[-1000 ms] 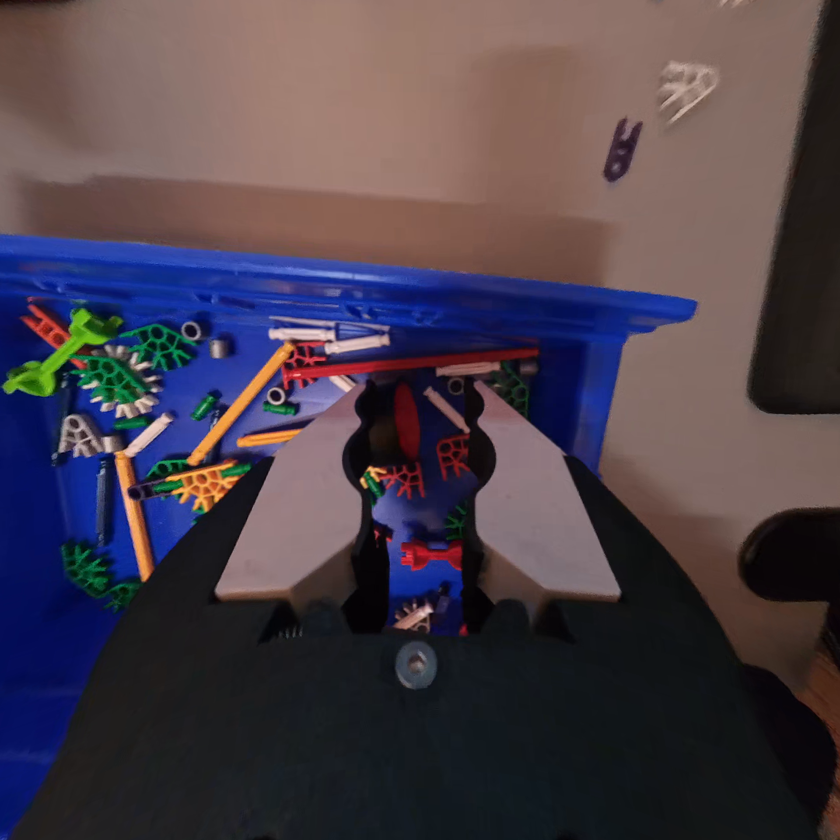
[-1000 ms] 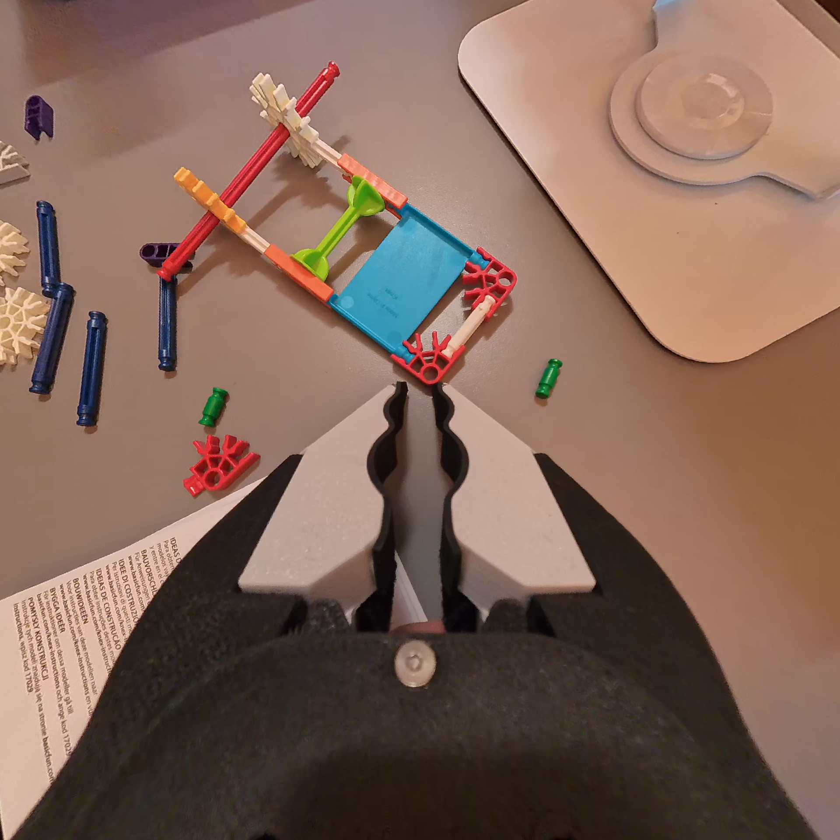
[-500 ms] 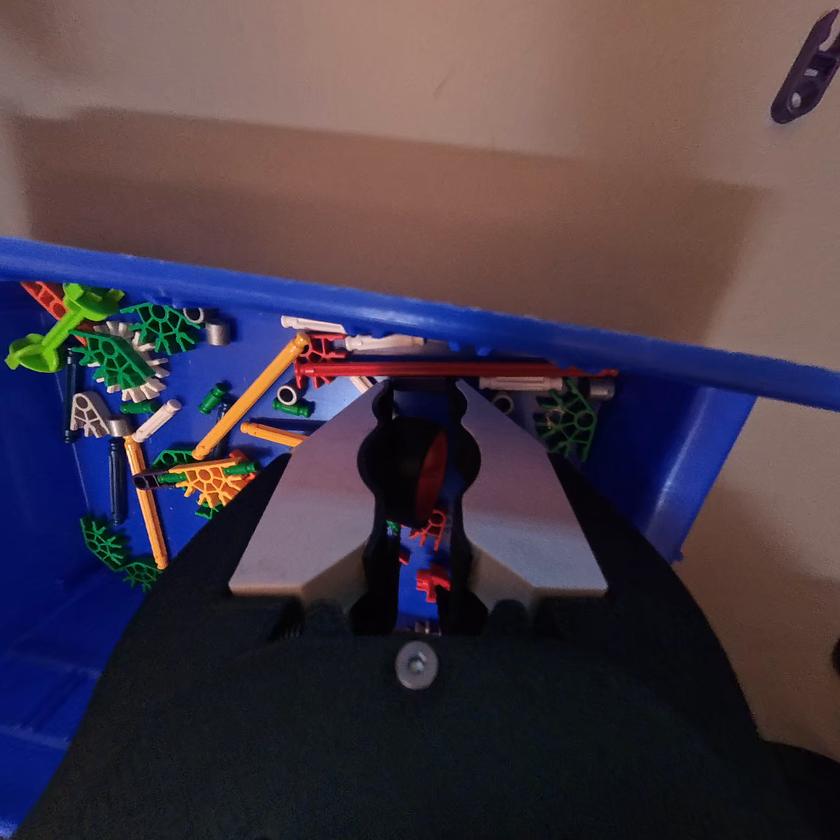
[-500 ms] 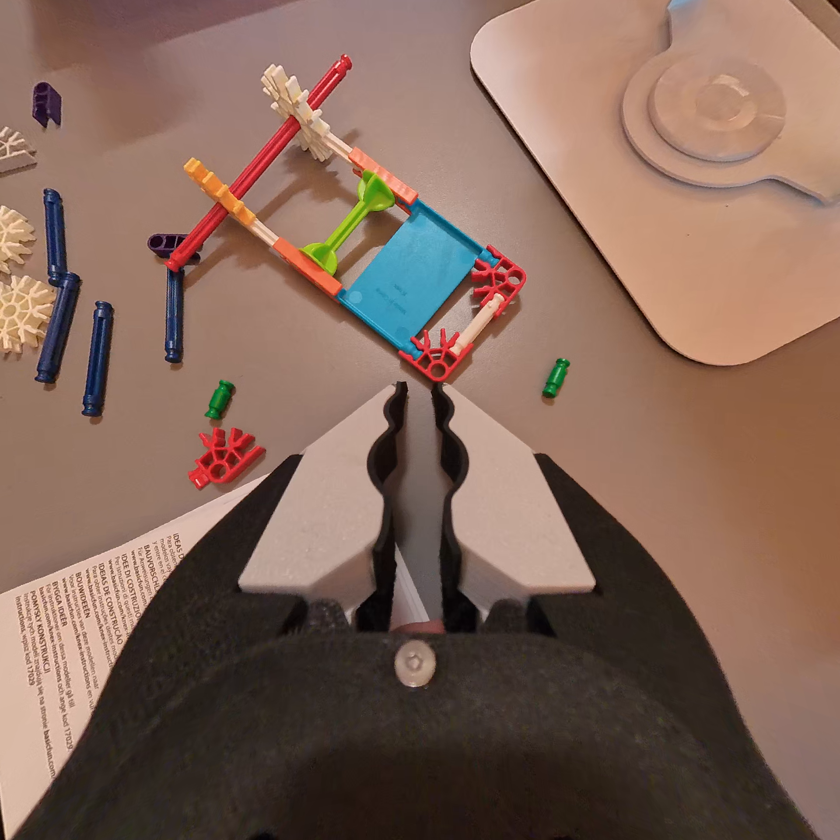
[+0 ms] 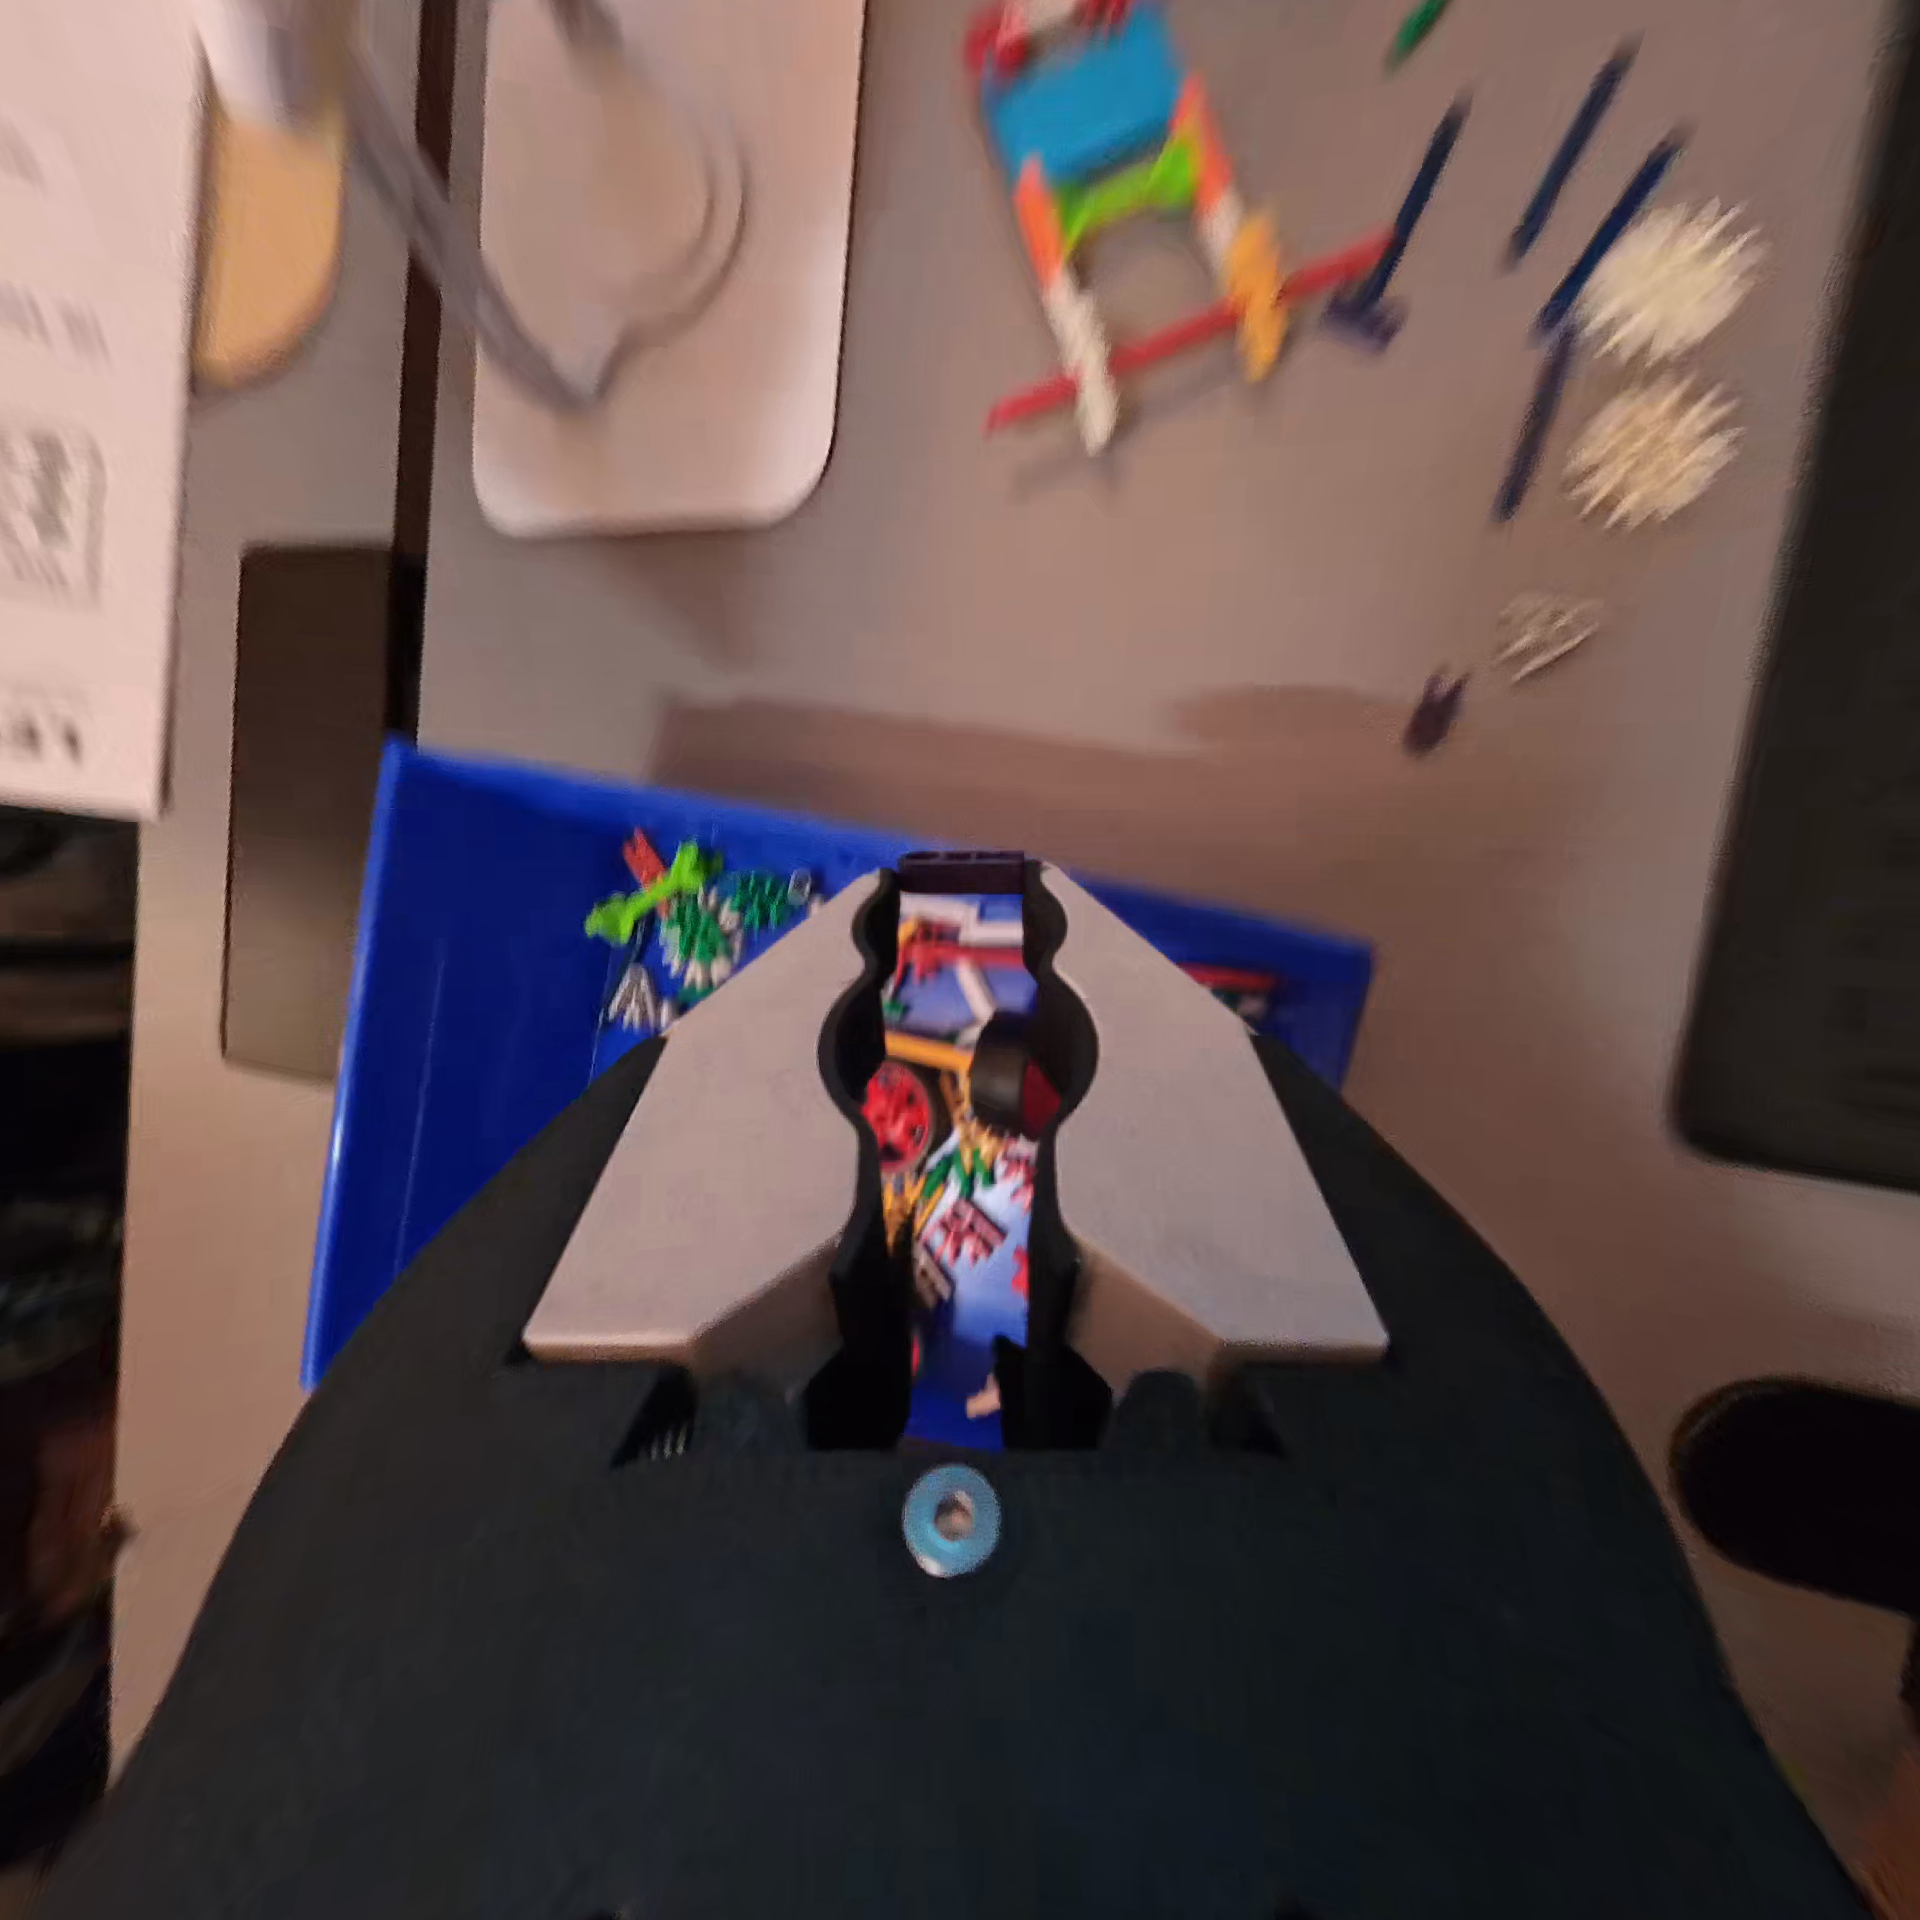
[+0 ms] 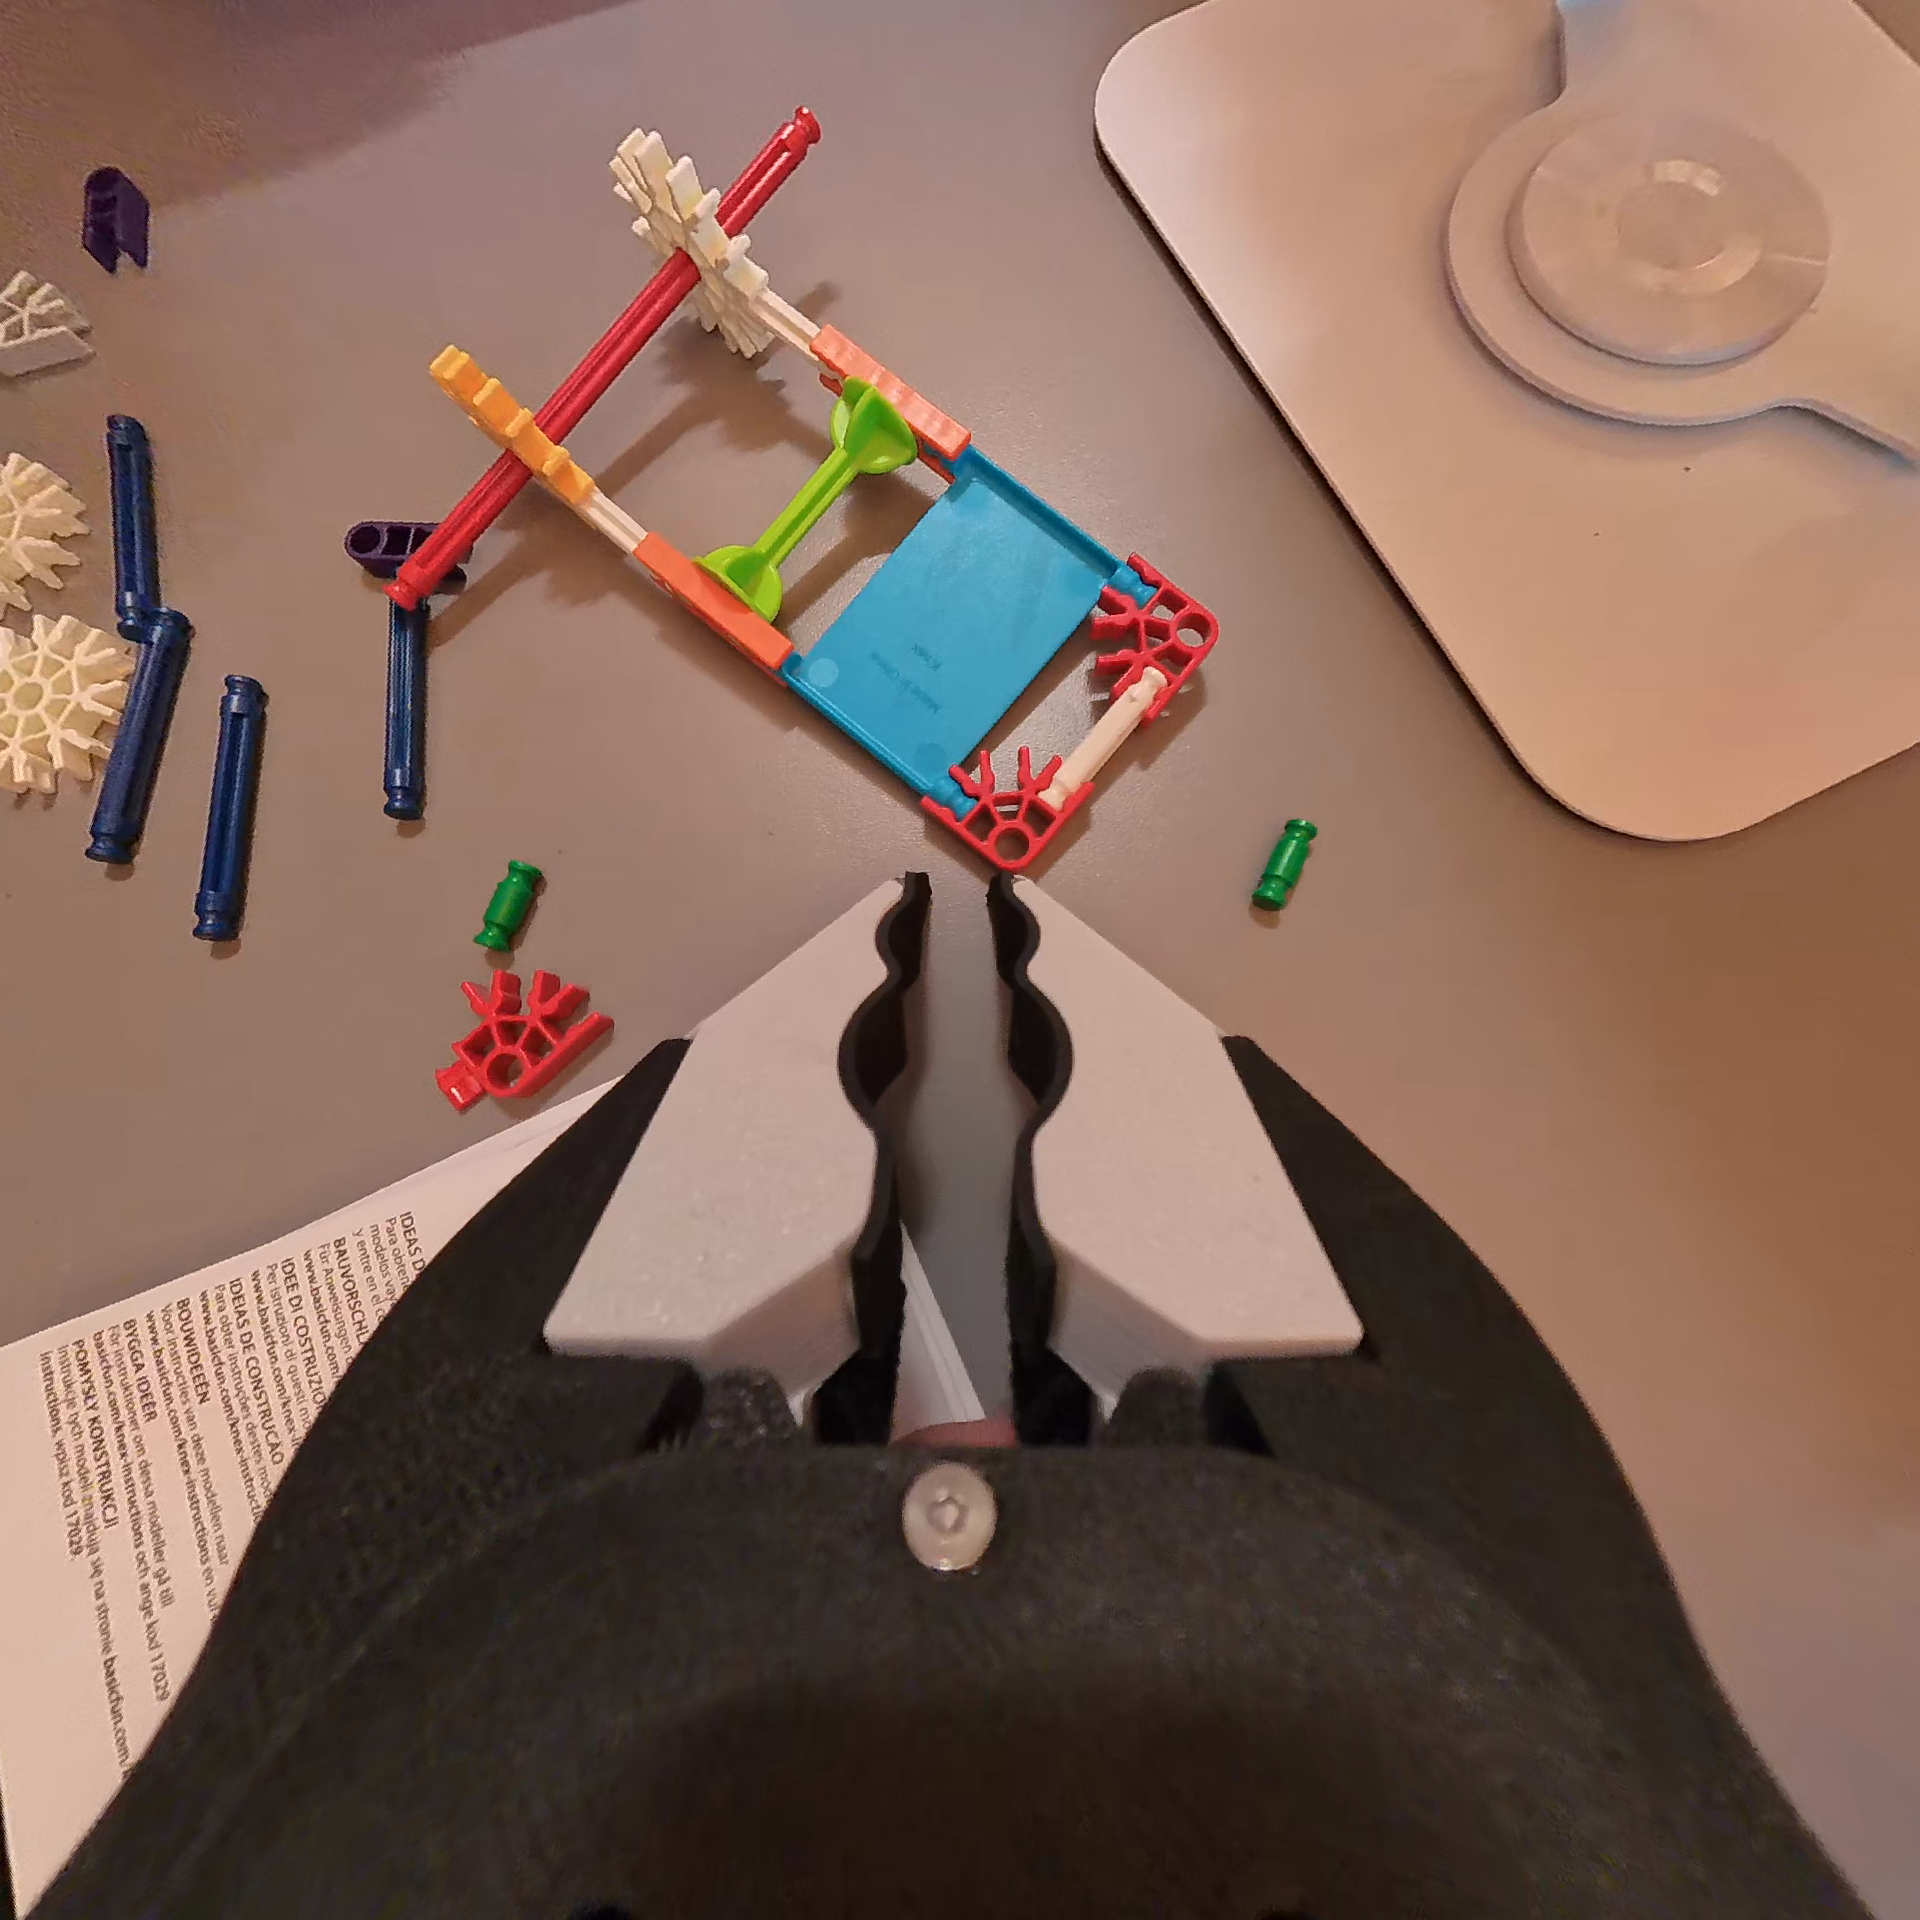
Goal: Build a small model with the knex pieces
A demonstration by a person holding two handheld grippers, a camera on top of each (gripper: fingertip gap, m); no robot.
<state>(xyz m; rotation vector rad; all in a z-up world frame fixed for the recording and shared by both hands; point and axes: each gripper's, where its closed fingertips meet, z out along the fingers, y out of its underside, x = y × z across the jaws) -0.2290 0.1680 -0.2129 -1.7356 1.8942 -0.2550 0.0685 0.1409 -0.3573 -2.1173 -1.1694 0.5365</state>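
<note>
Purple connector (image 5: pixel 966 871): it sits crosswise at the very tips of the left gripper (image 5: pixel 968 883), whose jaws are pinching it by its ends. That end-on hold probably leaves its slotted face free. The gripper hangs above the blue bin (image 5: pixel 468 1039), which holds a heap of loose building pieces. This view is too blurred to count them. One black wheel (image 5: pixel 1003 1075) with a red hub shows in the gap behind the tips. I cannot tell whether it is lodged against the jaw or lying in the bin.

The right gripper (image 6: pixel 956 883) hovers over the table (image 6: pixel 1455 1143) with its jaws a narrow gap apart and nothing between them. Its tips are just beside the near red corner of the built frame (image 6: pixel 945 634), seemingly lined up with it.

The frame lies flat. It has one teal panel, one lime spool (image 6: pixel 810 499), one long red rod (image 6: pixel 603 353), two red corner pieces, two orange bars, one yellow bar and one cream snowflake piece.

Loose parts lie spread in a single layer, likely so that each can be picked out:
- four dark blue rods (image 6: pixel 229 790)
- two short green rods (image 6: pixel 509 904)
- two cream snowflake pieces (image 6: pixel 52 707)
- one red fan piece (image 6: pixel 520 1039)
- two purple clips (image 6: pixel 114 213)
- one pale grey wedge at the left edge

A printed leaflet (image 6: pixel 156 1403) lies under the right gripper's body. A pale board (image 6: pixel 1558 623) with a round disc lies well apart at the upper right.
</note>
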